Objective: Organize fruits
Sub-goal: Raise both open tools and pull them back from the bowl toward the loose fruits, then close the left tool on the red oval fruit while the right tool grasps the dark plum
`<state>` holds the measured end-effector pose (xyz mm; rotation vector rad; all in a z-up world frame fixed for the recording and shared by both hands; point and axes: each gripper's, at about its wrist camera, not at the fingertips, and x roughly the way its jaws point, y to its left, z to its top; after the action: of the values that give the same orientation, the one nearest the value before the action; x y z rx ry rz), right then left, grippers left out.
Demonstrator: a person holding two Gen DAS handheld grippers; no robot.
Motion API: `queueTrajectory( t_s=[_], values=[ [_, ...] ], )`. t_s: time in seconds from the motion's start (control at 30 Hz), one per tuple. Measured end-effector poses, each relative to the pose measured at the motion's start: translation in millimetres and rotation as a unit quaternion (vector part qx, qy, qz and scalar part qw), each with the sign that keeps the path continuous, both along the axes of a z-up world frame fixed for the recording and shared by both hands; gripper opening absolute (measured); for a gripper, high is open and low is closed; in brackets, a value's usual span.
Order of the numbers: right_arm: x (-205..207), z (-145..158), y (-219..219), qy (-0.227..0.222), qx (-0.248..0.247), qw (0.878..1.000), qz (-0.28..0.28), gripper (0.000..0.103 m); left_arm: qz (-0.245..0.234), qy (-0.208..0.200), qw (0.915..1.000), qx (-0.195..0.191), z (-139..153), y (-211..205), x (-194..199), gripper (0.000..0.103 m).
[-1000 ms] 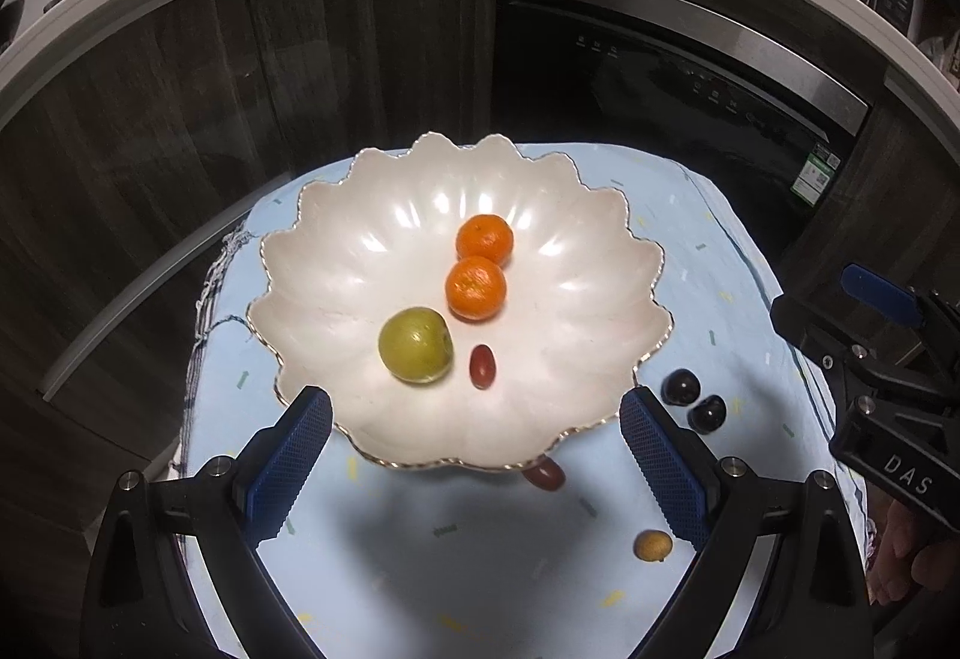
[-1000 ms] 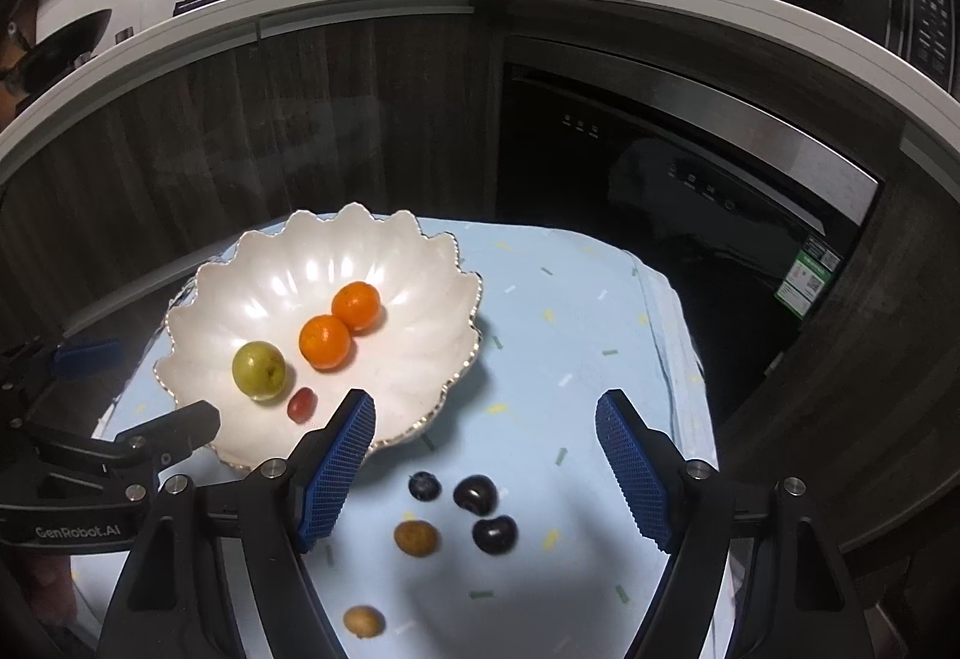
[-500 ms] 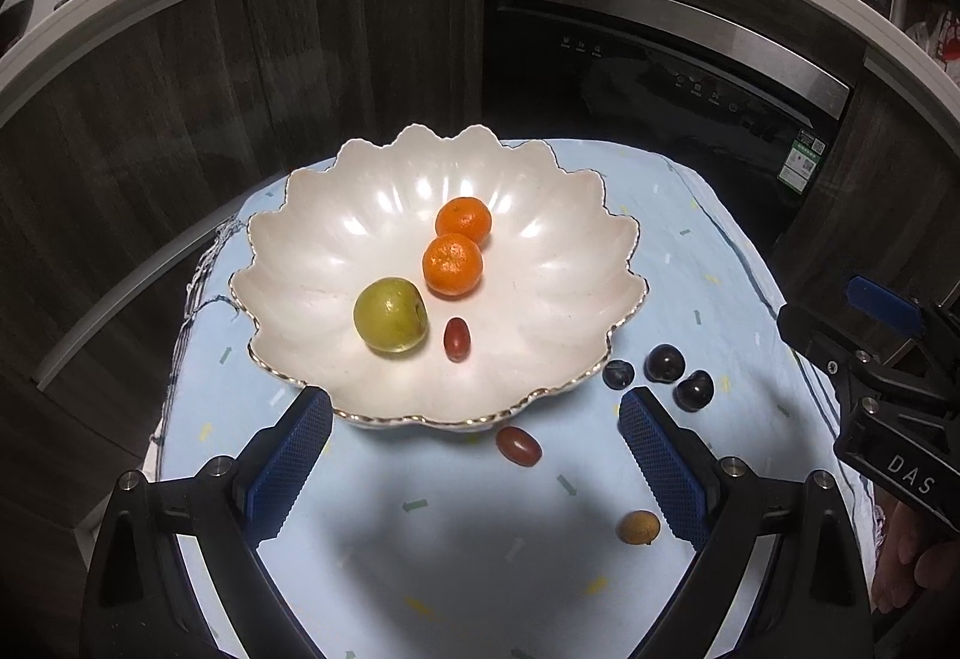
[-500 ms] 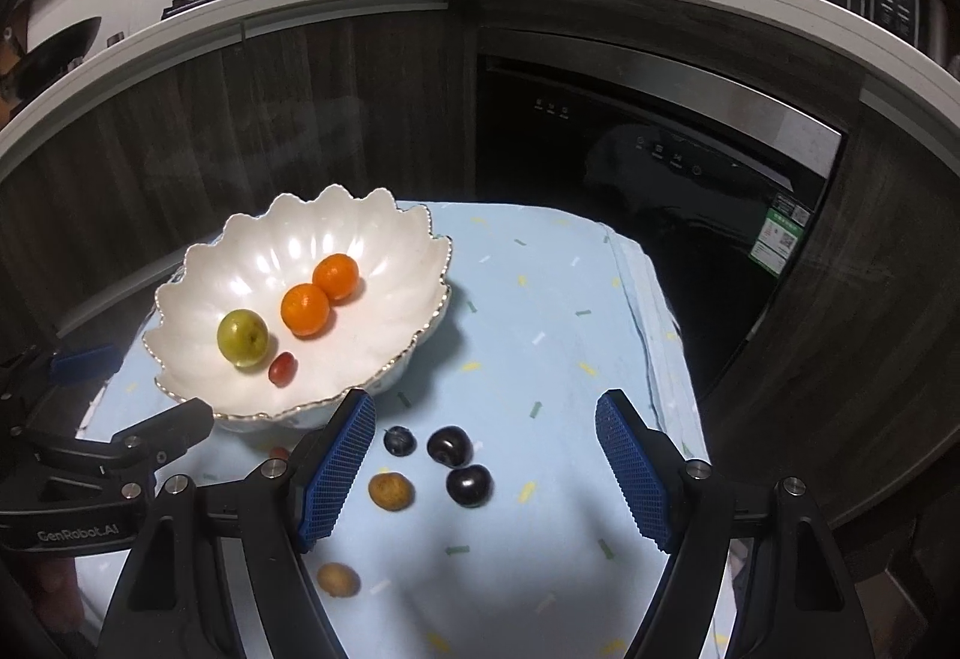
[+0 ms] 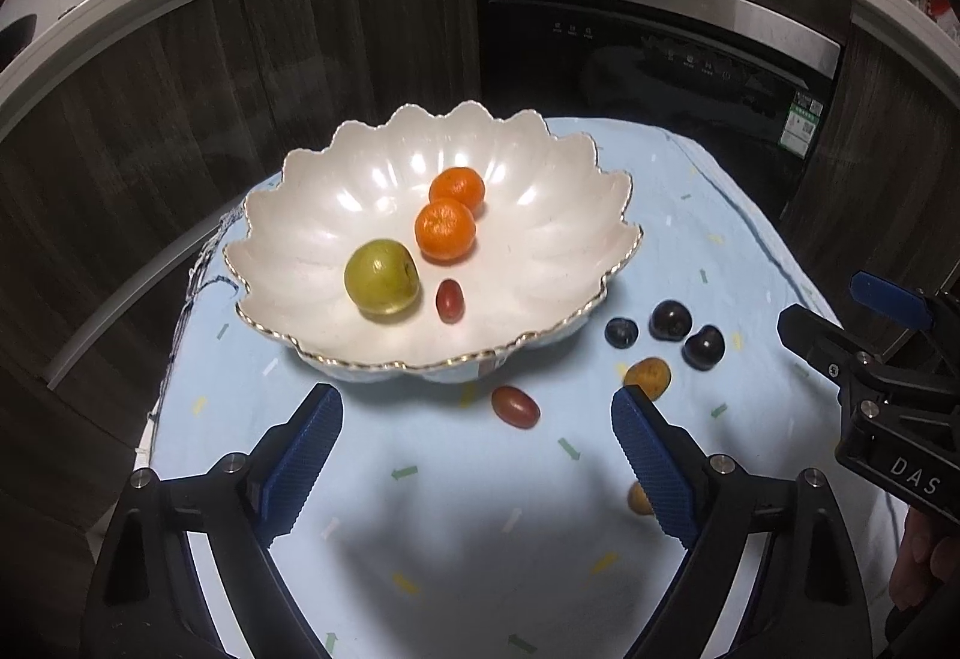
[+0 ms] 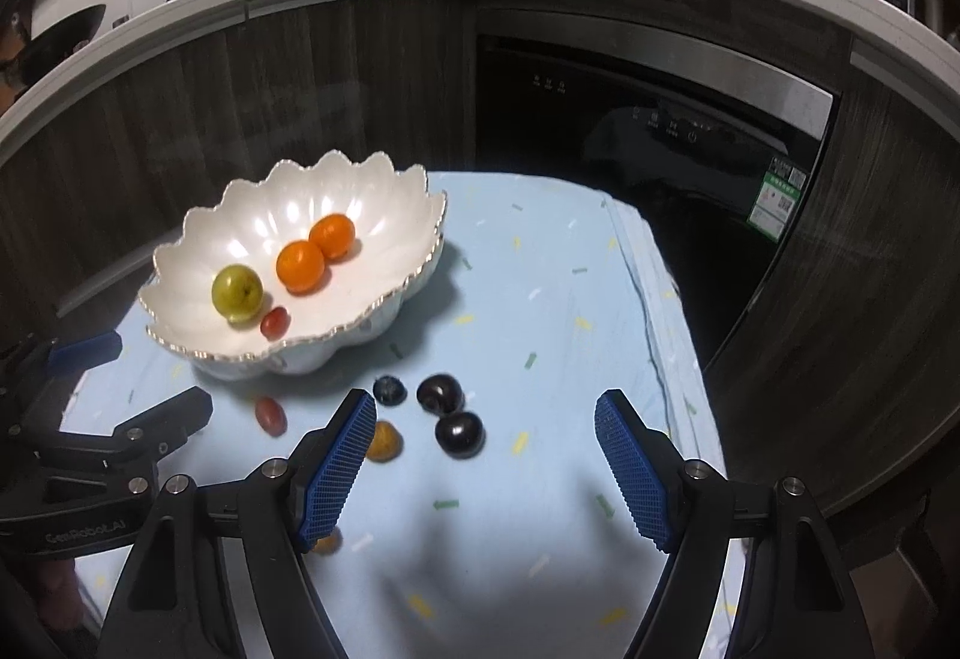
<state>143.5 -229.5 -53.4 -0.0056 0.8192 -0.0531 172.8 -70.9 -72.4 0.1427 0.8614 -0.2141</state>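
Left wrist view: glossy scalloped bowl (image 5: pixel 540 215) lies beyond the left gripper (image 5: pixel 477 455), its ribbed jaws wide apart, empty; right gripper (image 6: pixel 486 467) likewise spread above round dark plums (image 6: pixel 459 432).

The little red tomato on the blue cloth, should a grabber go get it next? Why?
Probably yes: lower the open left gripper onto the red tomato. It lies loose on the cloth just ahead between the blue pads, outside the bowl, and nothing is held.
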Motion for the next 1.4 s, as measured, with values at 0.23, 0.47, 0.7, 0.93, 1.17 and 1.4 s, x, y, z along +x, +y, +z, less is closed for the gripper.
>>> queueTrajectory(
  t_s=[0.23, 0.47, 0.7, 0.93, 1.17, 1.4],
  values=[
    [-3.4, -16.1, 0.9, 0.01, -0.004, 1.0, 0.001, 0.076, 0.011, 0.013, 0.9999, 0.0, -17.5, -0.2, -0.9, 0.085],
    [-2.0, -31.9, -0.4, 0.019, -0.011, 1.0, 0.002, 0.074, 0.01, 0.026, 0.9996, -0.001, -35.0, -2.5, 1.8, 0.074],
    [6.9, -49.4, -5.0, 0.037, -0.001, 0.999, 0.005, 0.066, 0.008, 0.028, 0.9996, 0.001, -44.3, -8.3, 7.7, 0.072],
    [18.8, -60.8, -3.4, 0.048, 0.008, 0.999, 0.014, 0.063, 0.021, 0.036, 0.9991, -0.001, -54.1, -9.4, 19.4, 0.071],
    [31.1, -68.1, -3.8, 0.054, 0.016, 0.998, 0.015, 0.062, 0.029, 0.052, 0.9982, -0.001, -67.1, -11.7, 24.5, 0.059],
    [40.5, -72.4, -2.6, 0.058, 0.022, 0.998, 0.021, 0.062, 0.029, 0.058, 0.9979, -0.004, -72.6, -16.5, 28.7, 0.048]
  ],
)
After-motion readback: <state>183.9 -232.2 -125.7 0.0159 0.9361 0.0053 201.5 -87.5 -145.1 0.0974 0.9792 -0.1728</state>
